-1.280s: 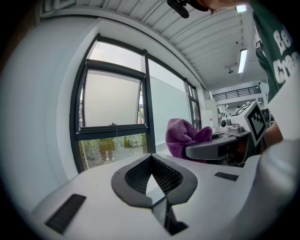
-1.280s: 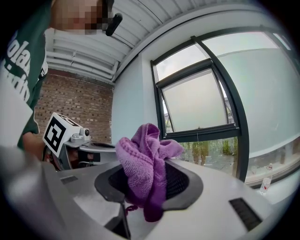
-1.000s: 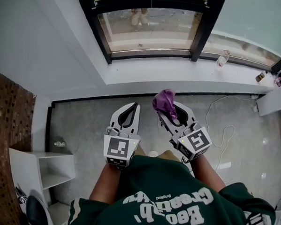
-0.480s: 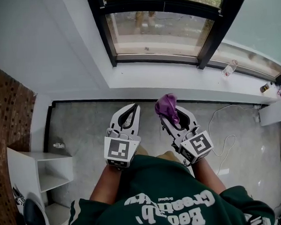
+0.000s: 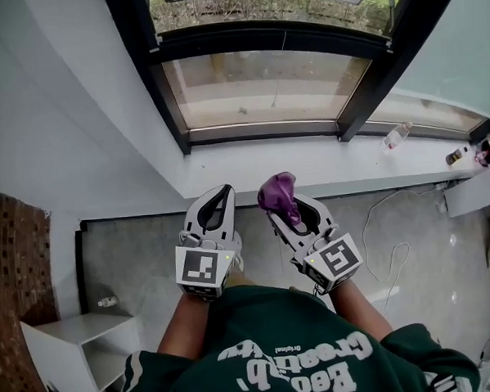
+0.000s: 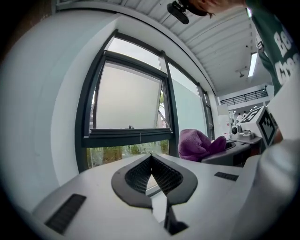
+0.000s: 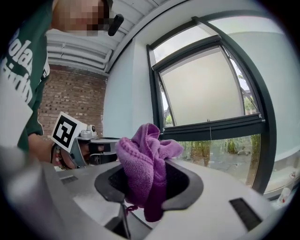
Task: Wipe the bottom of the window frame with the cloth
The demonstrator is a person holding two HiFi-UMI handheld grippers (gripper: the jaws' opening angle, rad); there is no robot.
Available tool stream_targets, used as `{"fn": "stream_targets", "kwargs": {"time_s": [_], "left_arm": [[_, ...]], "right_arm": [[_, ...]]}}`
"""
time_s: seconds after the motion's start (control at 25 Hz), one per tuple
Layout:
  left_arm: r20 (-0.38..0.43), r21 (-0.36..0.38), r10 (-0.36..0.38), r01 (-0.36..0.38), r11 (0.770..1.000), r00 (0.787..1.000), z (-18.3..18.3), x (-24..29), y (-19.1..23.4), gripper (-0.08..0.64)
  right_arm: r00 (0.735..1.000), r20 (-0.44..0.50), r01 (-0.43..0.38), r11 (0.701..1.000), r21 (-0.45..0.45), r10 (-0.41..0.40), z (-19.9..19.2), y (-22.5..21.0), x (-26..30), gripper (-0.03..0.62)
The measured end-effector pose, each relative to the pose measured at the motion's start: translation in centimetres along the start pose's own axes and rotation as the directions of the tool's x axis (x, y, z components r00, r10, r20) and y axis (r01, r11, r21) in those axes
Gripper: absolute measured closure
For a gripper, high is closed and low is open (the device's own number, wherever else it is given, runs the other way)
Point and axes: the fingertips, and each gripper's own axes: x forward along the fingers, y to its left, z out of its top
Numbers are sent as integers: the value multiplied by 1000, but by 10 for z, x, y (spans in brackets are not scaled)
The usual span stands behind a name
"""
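White sill (image 5: 325, 158) and dark window frame (image 5: 262, 131) wait ahead: the purple cloth (image 5: 279, 196), pinched in your right hand-held gripper (image 5: 285, 207), hangs short of them; your left hand-held gripper (image 5: 225, 192) is closed on nothing. Press the bunch flat along the frame's bottom.

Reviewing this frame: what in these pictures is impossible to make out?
- Dirt on the window frame's bottom rail: too small and distant in the head view.
- Bottle on the sill: too small in the head view to tell its contents.
- Small things at the sill's right end: tiny, some cut off by the head view's edge.
- Cloth: its lower end is hidden inside the right tongs in the right gripper view.
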Motion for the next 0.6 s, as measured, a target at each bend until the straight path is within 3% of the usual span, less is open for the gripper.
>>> {"fn": "stream_targets", "kwargs": {"time_s": [0.16, 0.4, 0.6], "left_arm": [[3, 19, -37, 37, 999, 999, 14, 50, 51, 557], [-17, 59, -73, 74, 996, 997, 18, 101, 108, 557], [-9, 88, -72, 73, 994, 997, 20, 125, 140, 557]], "right_arm": [[999, -2, 40, 998, -49, -40, 23, -26, 59, 425], [995, -17, 94, 995, -46, -95, 31, -58, 131, 425], [989, -10, 149, 989, 26, -149, 33, -82, 162, 425]]}}
